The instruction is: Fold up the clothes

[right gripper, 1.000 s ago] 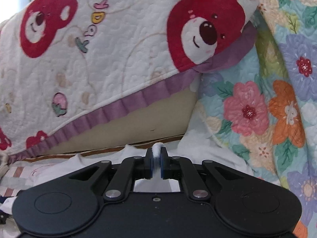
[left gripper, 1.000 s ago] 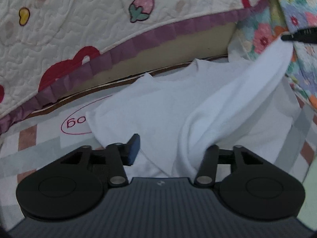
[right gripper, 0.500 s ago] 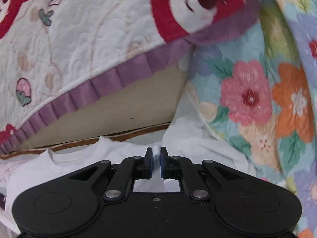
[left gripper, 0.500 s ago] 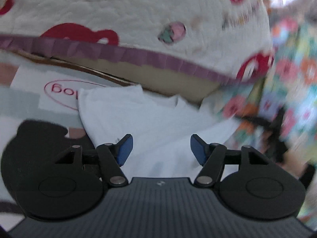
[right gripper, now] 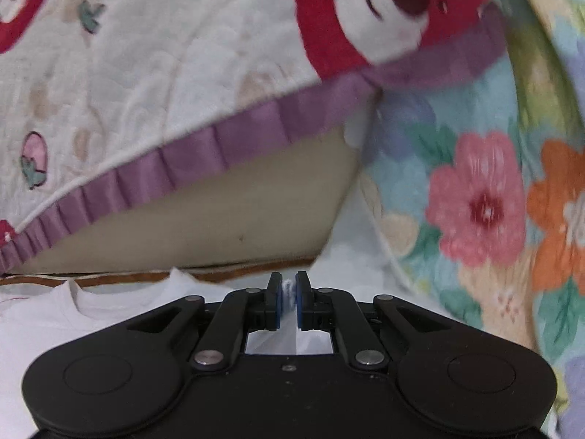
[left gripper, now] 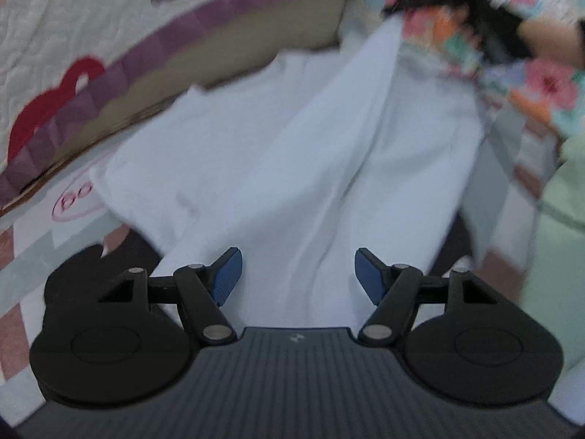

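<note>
A white T-shirt (left gripper: 256, 153) lies on a checked bed sheet (left gripper: 25, 267), its collar toward the pillows. One side is lifted in a long fold that runs up to the right. My right gripper (right gripper: 289, 294) is shut on the edge of that white shirt (right gripper: 44, 314) and holds it raised; it shows in the left wrist view (left gripper: 457, 3) at the top right, blurred. My left gripper (left gripper: 297, 274) is open and empty, low over the near hem of the shirt, its blue pads (left gripper: 228, 274) on either side of the fold.
A quilted bear-print pillow (right gripper: 146, 73) with a purple ruffle stands behind the shirt. A floral quilt (right gripper: 493, 201) rises on the right. A pale green cloth (left gripper: 563, 197) lies at the right edge in the left wrist view.
My left gripper let go of the shirt fold, swung left, then came back over the near hem, still open. My right gripper stayed shut on the shirt and moved lower and closer to the pillow.
</note>
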